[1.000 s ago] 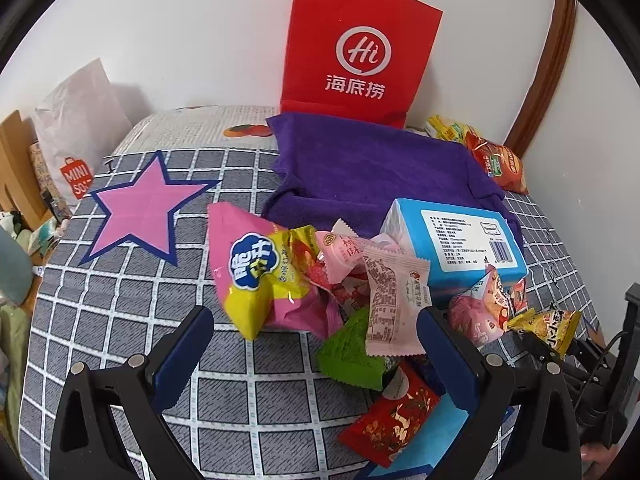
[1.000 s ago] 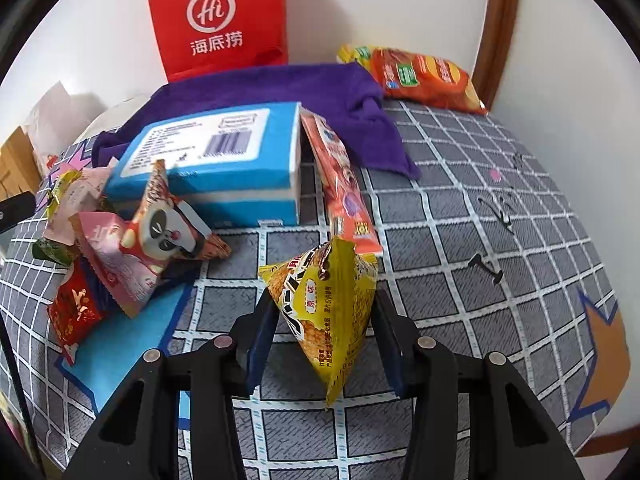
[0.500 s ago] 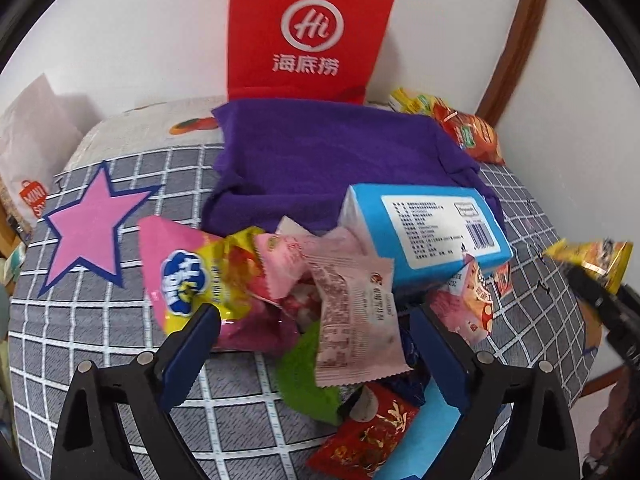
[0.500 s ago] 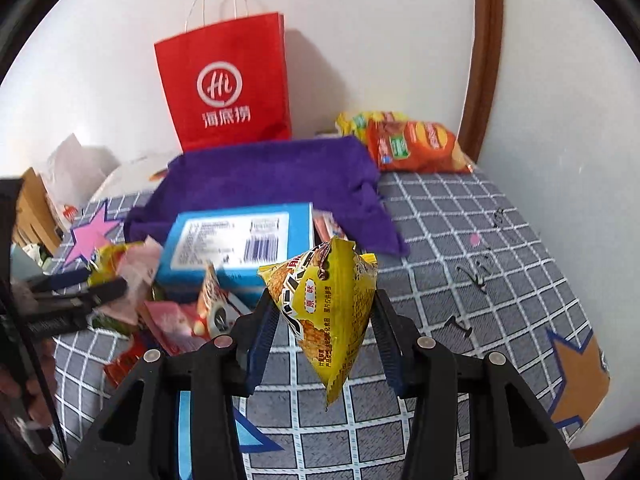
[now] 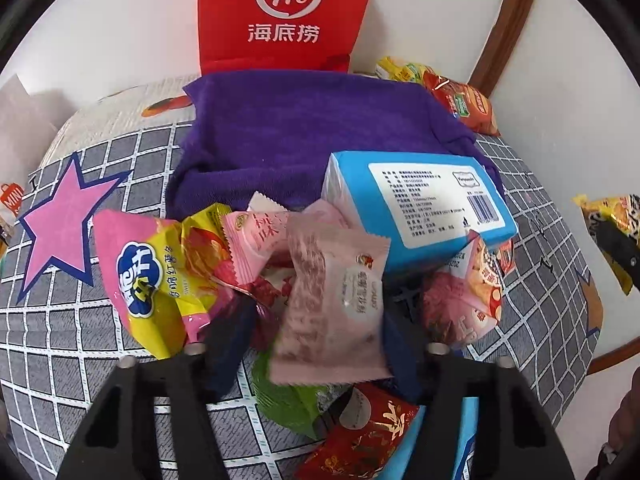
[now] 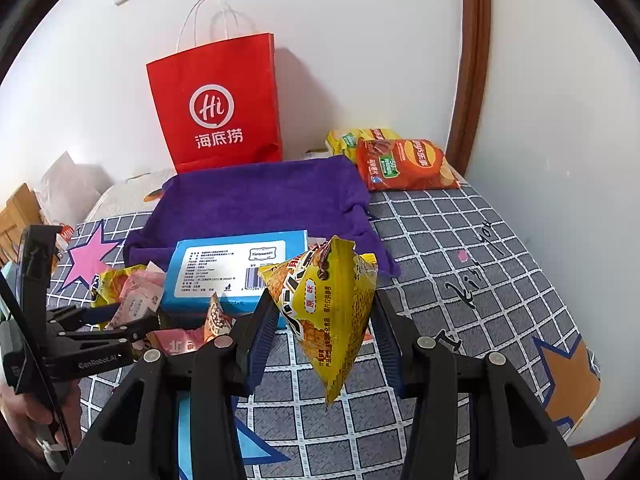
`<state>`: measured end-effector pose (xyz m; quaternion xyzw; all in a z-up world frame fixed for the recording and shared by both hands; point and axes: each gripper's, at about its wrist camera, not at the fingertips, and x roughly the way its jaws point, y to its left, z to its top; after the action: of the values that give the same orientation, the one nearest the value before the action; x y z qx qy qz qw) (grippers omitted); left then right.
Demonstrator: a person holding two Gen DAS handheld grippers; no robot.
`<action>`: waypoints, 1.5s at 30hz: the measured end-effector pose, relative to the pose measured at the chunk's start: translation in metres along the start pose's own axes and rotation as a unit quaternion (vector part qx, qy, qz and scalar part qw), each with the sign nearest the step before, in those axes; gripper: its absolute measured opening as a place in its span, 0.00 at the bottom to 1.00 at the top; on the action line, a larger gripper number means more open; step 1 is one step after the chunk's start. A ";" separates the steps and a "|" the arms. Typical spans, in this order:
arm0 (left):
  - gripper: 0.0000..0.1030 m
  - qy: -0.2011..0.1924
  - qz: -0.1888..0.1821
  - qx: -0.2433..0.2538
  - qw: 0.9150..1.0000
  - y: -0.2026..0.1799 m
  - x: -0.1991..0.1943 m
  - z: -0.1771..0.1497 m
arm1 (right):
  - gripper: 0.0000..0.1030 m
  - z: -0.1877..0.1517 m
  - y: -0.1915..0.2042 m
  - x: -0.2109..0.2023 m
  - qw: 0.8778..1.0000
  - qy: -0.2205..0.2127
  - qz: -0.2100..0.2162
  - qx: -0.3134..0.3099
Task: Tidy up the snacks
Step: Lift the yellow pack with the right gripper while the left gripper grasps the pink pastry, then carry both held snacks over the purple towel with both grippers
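Snacks lie heaped on a grey checked cloth (image 6: 460, 240), and each gripper has one. The right gripper (image 6: 324, 340) is clamped on a yellow pouch (image 6: 326, 304), a blue pad pressing each side, the pouch hanging clear above the cloth with its pointed end down at 6 o'clock. In the left wrist view that same pouch shows at 3 o'clock, far out at the edge.

The left gripper (image 5: 316, 340) has its jaws drawn in on a pale pink packet (image 5: 332, 308); the picture is blurred here, so I cannot tell whether both pads touch it. The packet sits atop the heap, with a green packet (image 5: 288, 396) and a red packet (image 5: 360, 436) below it at 6 o'clock. A pink-and-yellow bag (image 5: 148, 276) lies at 9 o'clock of it, and a blue box (image 5: 420, 204) at 1 o'clock.

A purple towel (image 6: 260, 200) is spread behind the box at 12 o'clock, with a red paper bag (image 6: 218, 104) standing upright against the wall behind it. An orange chip bag (image 6: 404, 164) lies at 2 o'clock of the towel, just beside its corner, overlapping a yellow chip bag (image 6: 352, 140).
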<state>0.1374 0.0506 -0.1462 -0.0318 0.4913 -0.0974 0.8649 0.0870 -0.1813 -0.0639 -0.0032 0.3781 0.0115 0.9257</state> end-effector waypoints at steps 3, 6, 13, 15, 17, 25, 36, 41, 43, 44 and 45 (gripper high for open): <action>0.43 -0.006 0.006 0.011 1.000 -0.001 -0.005 0.000 | 0.45 0.001 0.003 0.000 1.000 -0.001 0.002 -0.001; 0.43 -0.016 0.011 0.022 1.000 -0.001 -0.016 0.002 | 0.45 0.005 0.007 -0.001 1.000 -0.005 0.006 -0.003; 0.43 -0.042 0.015 0.008 0.999 0.012 -0.050 0.019 | 0.45 0.024 0.022 -0.001 0.999 -0.014 0.037 -0.016; 0.43 -0.059 0.015 -0.003 0.998 0.017 -0.058 0.024 | 0.45 0.031 0.026 0.001 0.999 -0.016 0.044 -0.023; 0.43 -0.066 0.023 -0.013 0.997 0.022 -0.067 0.028 | 0.45 0.040 0.030 0.004 0.998 -0.016 0.051 -0.032; 0.43 -0.097 0.051 -0.064 0.992 0.043 -0.102 0.040 | 0.45 0.065 0.046 0.014 0.993 -0.014 0.083 -0.083; 0.43 -0.122 0.072 -0.119 0.983 0.081 -0.165 0.026 | 0.45 0.088 0.082 0.014 0.986 -0.028 0.109 -0.123; 0.43 -0.128 0.106 -0.128 0.978 0.104 -0.189 0.015 | 0.45 0.094 0.104 0.012 0.984 -0.031 0.125 -0.126; 0.43 -0.128 0.113 -0.131 0.977 0.113 -0.196 0.010 | 0.45 0.097 0.114 0.012 0.983 -0.033 0.130 -0.128; 0.43 -0.128 0.115 -0.133 0.976 0.118 -0.198 0.008 | 0.45 0.098 0.119 0.011 0.982 -0.036 0.131 -0.130; 0.43 -0.128 0.116 -0.136 0.976 0.123 -0.200 0.006 | 0.45 0.099 0.124 0.010 0.982 -0.039 0.132 -0.130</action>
<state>0.0600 0.2108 0.0076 -0.1039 0.3858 0.0766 0.9135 0.1605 -0.0558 0.0006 -0.0729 0.3344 0.1828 0.9217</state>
